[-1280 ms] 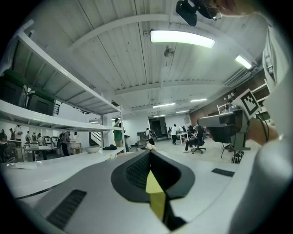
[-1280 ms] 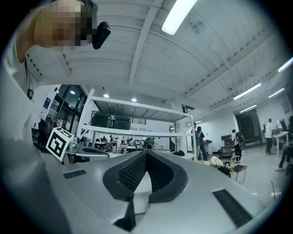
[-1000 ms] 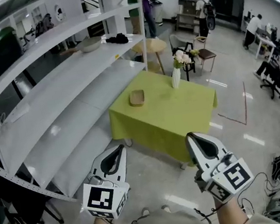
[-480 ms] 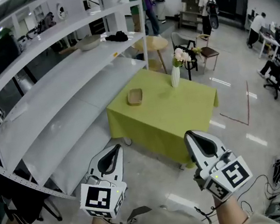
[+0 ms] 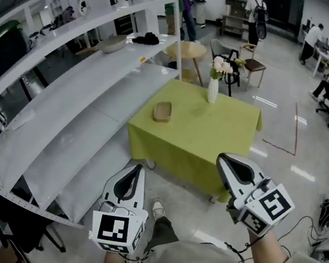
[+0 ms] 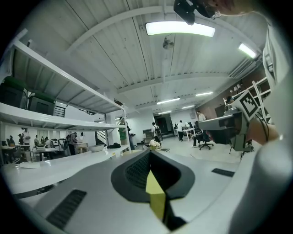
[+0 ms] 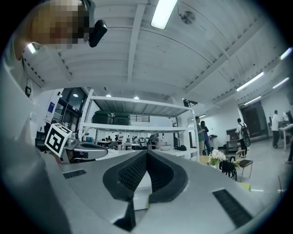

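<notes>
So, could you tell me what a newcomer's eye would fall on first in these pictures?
The lime-green table in mid-room stands out first. It bears a white flower vase at its far edge and a small brown tray. Nearer the camera, the left claw and right claw hang side by side short of the table, both shut and empty. Long white shelves run along the left.

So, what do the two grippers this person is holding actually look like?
Both the left gripper and the right gripper are light grey shells tapering to a point, with dark ribbed pads lining the inside. Each carries a white cube printed with black square markers, and thin dark cables trail by the wrists.
</notes>
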Demonstrator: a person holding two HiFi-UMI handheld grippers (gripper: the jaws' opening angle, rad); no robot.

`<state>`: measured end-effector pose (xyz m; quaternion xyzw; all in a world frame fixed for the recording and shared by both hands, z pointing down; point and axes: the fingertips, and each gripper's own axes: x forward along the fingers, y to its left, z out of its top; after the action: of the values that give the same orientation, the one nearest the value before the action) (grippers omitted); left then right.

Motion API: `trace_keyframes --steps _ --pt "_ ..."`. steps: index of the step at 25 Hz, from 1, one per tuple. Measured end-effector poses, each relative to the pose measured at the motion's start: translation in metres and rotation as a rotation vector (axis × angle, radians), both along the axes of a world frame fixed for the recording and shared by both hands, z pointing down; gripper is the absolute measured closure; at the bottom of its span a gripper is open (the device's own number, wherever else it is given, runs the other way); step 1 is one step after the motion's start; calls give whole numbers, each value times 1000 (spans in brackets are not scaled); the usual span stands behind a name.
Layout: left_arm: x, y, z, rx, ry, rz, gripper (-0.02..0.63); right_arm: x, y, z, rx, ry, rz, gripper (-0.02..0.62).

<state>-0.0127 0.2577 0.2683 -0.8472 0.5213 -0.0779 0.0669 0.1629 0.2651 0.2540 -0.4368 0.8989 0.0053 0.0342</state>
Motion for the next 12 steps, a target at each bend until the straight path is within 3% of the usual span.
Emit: trace_keyframes --steps 12 --pt "-15 -81 33 -24 -2 -8 601 -10 -79 32 -32 13 11 589"
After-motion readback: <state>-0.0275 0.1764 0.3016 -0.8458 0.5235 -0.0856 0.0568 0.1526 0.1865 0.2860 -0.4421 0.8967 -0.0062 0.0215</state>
